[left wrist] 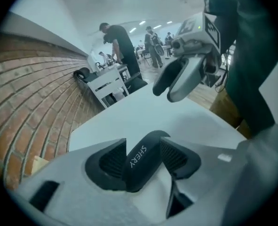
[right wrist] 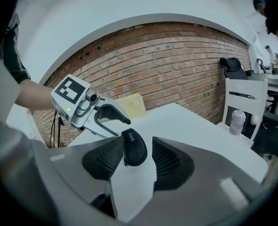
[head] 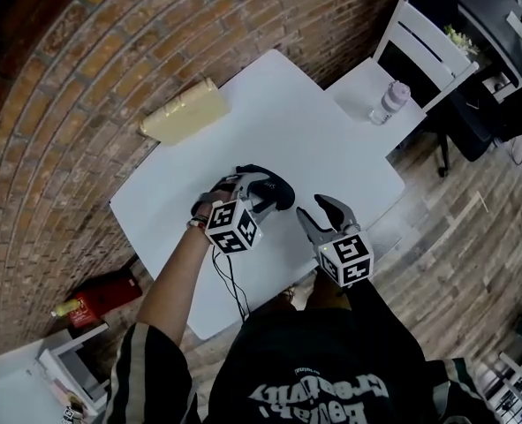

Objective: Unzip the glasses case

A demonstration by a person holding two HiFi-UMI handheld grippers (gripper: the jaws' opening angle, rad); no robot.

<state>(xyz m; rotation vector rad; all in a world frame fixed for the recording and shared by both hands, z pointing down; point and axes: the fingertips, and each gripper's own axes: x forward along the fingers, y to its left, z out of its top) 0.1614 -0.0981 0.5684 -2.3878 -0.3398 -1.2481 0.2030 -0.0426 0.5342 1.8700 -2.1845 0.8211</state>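
Toward the six-o'clock side of the surface (head: 269,113), the glasses case (head: 280,193) lies flat. Your left tool (head: 253,193) straddles its nine-o'clock end, jaws apart and unclamped, likely to steady it. Your right tool (head: 312,208) hangs open at three o'clock, seemingly aimed at the zipper pull (right wrist: 124,164).

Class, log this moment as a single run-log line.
glasses case: closed, on table | left gripper: open, astride case | right gripper: open, short of case

Glasses case (head: 274,188) on table (head: 296,122) (chair (head: 424,51) beyond)
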